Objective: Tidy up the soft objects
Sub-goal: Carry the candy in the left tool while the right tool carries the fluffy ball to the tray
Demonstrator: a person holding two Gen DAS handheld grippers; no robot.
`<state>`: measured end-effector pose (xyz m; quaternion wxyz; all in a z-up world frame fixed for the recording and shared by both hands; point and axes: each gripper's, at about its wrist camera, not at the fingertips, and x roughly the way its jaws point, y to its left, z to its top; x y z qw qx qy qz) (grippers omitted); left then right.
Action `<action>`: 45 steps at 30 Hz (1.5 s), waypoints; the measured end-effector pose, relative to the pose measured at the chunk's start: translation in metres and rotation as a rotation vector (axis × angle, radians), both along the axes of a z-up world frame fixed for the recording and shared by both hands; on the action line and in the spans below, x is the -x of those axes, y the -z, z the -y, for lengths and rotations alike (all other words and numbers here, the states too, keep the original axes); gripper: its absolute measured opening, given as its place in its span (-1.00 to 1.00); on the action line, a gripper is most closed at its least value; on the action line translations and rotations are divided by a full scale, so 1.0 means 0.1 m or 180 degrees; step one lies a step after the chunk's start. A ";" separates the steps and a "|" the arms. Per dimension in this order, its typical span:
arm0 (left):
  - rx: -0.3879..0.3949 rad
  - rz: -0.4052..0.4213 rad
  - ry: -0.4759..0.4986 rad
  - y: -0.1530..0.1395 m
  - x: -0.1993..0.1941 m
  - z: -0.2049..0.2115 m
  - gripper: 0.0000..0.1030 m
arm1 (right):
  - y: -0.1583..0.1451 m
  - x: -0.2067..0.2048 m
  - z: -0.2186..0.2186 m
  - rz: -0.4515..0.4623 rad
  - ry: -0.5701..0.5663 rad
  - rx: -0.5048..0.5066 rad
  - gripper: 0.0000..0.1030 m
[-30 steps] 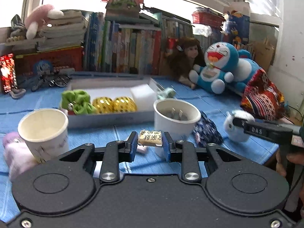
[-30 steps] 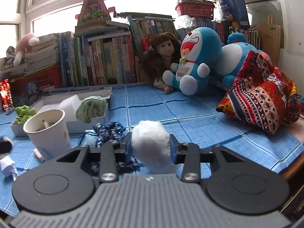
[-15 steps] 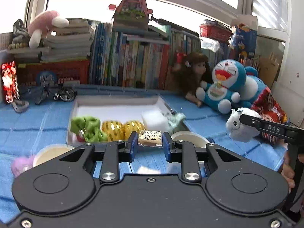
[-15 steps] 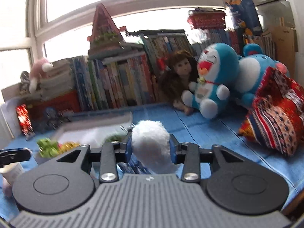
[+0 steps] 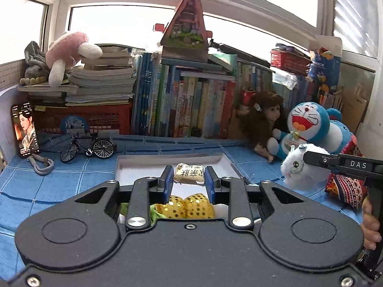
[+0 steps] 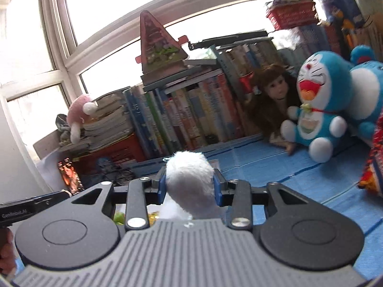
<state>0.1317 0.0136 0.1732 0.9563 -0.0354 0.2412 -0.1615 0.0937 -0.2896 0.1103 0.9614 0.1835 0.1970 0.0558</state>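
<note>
Blue checked cloth (image 5: 71,179) over counter, bare stretch at left and far centre. White shallow box (image 5: 167,161) at centre, far rim clear of book row (image 5: 186,105); gold sequin balls (image 5: 191,206) at near end. Left gripper (image 5: 189,179): jaws clenched on cream printed cushion (image 5: 189,173), held above box. Right gripper (image 6: 189,186): jaws clenched on white fluffy toy (image 6: 189,179), held off cloth, right of box. Doll (image 5: 265,117), blue cat plush (image 5: 308,124) against far right edge. Against a second ago: both grippers higher, paper cups gone from view, box nearer.
</note>
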 end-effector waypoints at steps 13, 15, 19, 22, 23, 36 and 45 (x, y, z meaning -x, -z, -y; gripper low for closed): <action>0.0003 -0.0581 -0.0220 0.12 -0.82 -0.24 -0.49 | -0.06 -0.63 -0.32 -0.0375 -0.0204 -0.0061 -0.18; 0.0011 -0.0701 -0.0231 0.18 -0.93 -0.26 -0.49 | -0.05 -0.74 -0.37 -0.0448 -0.0233 -0.0092 -0.18; 0.0098 -0.0939 -0.0251 0.31 -1.17 -0.31 -0.49 | -0.01 -0.95 -0.47 -0.0622 -0.0291 -0.0160 -0.18; 0.0105 -0.1056 -0.0291 0.40 -1.34 -0.32 -0.49 | 0.04 -1.13 -0.58 -0.0772 -0.0341 -0.0230 -0.18; 0.0084 -0.1087 -0.0306 0.43 -1.40 -0.32 -0.49 | 0.05 -1.19 -0.62 -0.0809 -0.0357 -0.0237 -0.18; -0.0202 -0.1413 -0.0306 0.84 -1.90 -0.25 -0.49 | 0.27 -1.82 -1.11 -0.1193 -0.0480 -0.0368 -0.18; -0.0216 -0.1525 -0.0349 1.05 -2.04 -0.29 -0.49 | 0.60 -2.14 -1.28 -0.1544 -0.0470 -0.0680 -0.18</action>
